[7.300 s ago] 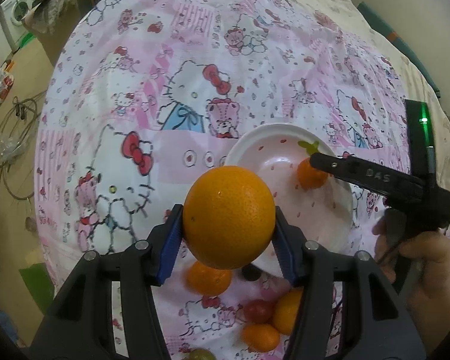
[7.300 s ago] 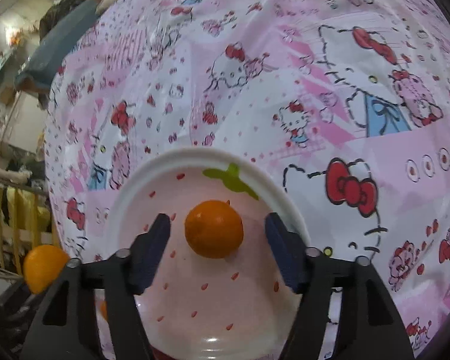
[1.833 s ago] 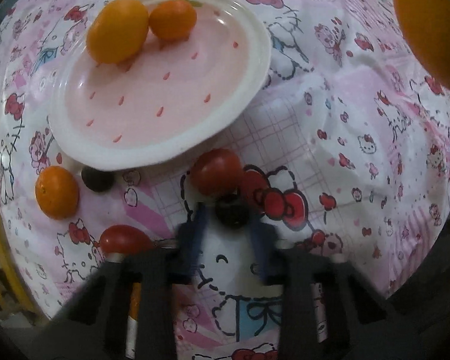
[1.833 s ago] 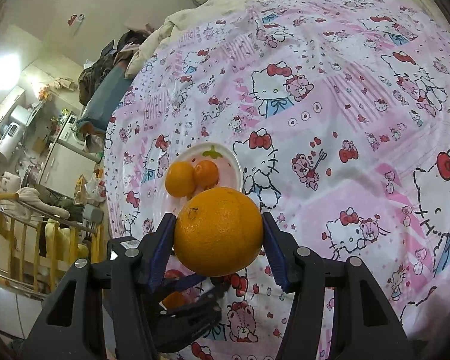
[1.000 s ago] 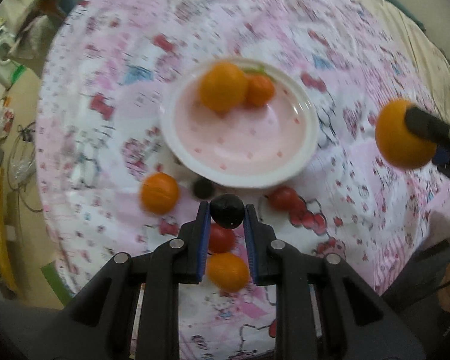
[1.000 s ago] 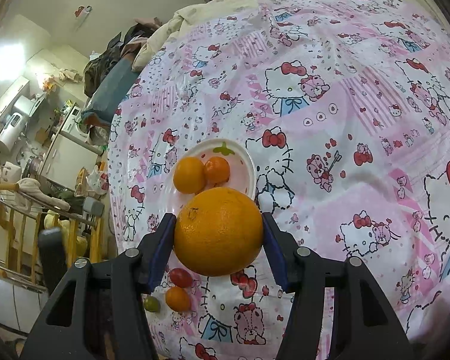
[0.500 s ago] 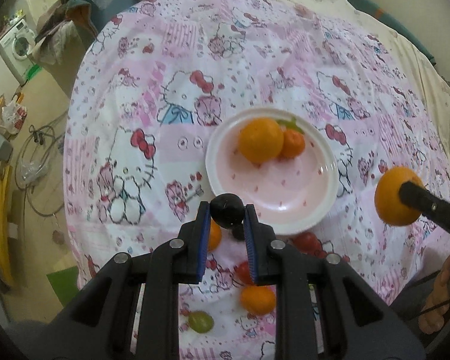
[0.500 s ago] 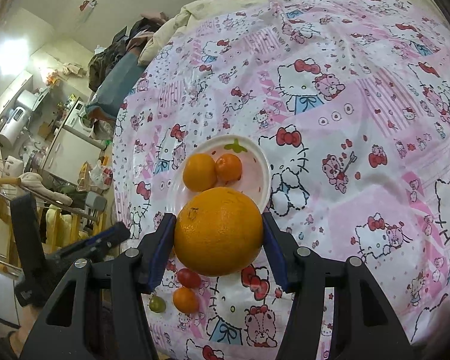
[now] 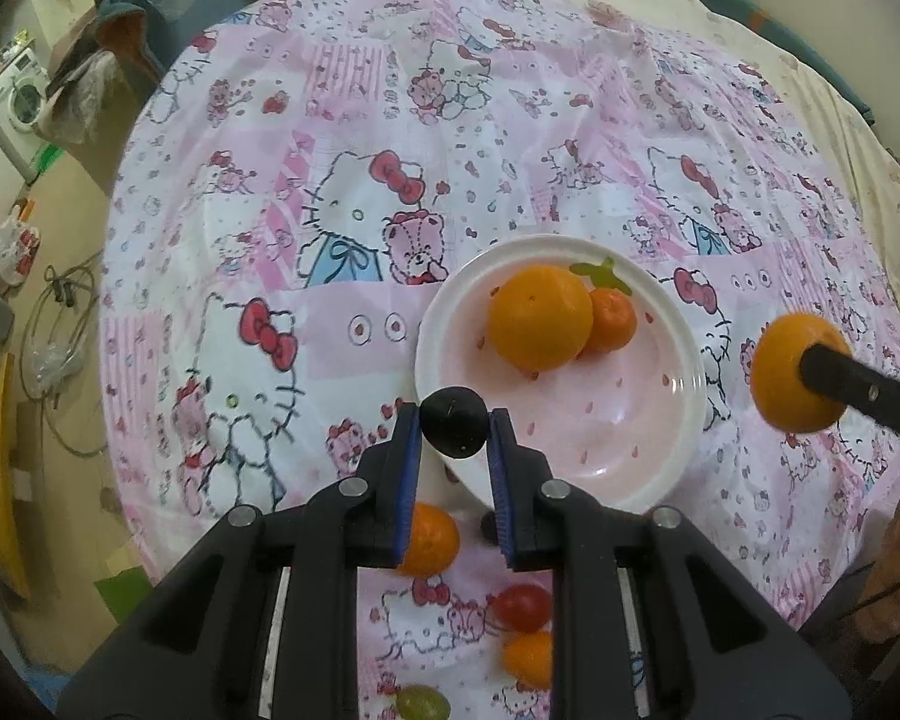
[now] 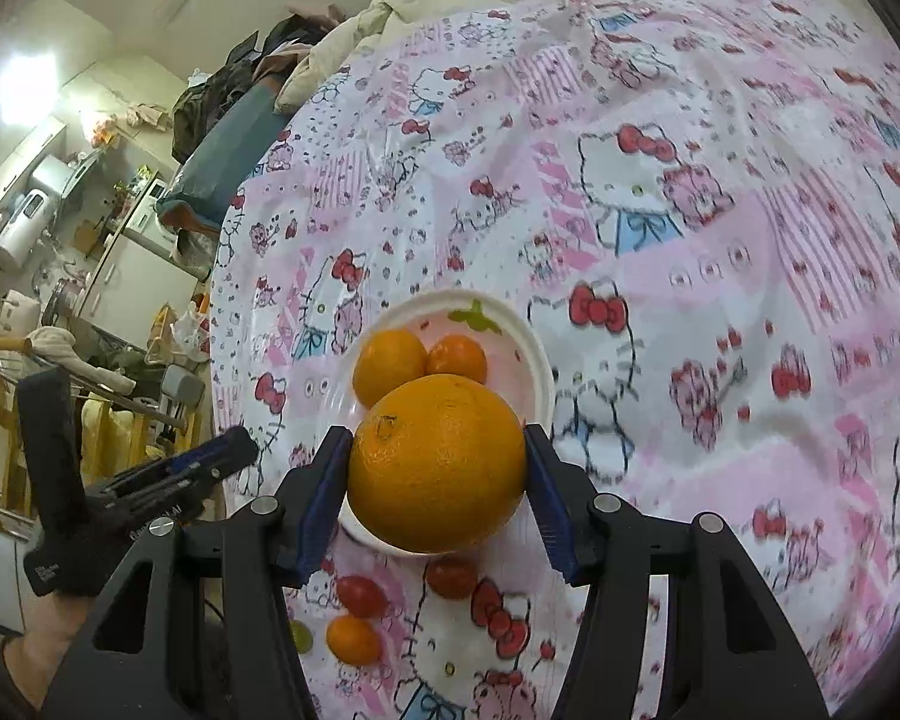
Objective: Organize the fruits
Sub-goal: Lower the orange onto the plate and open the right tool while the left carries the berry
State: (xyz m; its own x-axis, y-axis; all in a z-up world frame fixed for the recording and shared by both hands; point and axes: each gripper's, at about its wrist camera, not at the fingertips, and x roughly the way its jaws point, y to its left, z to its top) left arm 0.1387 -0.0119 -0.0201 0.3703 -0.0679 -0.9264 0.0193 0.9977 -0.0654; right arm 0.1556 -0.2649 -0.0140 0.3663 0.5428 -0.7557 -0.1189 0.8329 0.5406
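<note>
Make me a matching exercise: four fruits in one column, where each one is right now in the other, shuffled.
Fruits:
1. big orange
2. small dark fruit
3. small mandarin
4. green grape

Places:
A. on the plate
B. between the right gripper fingers
C. on the tablecloth, nearest the camera
D. between the left gripper fingers

Pairs: 1-B, 2-D, 3-A, 4-C

You've got a small dark round fruit [image 9: 453, 422] pinched above the near rim of the pink plate [image 9: 630, 480] — two oranges [image 9: 540, 317] touching at its far side. A big orange [image 10: 437, 462] is clamped aloft; small tomatoes [image 9: 521, 606] lie loose on the cloth.
</note>
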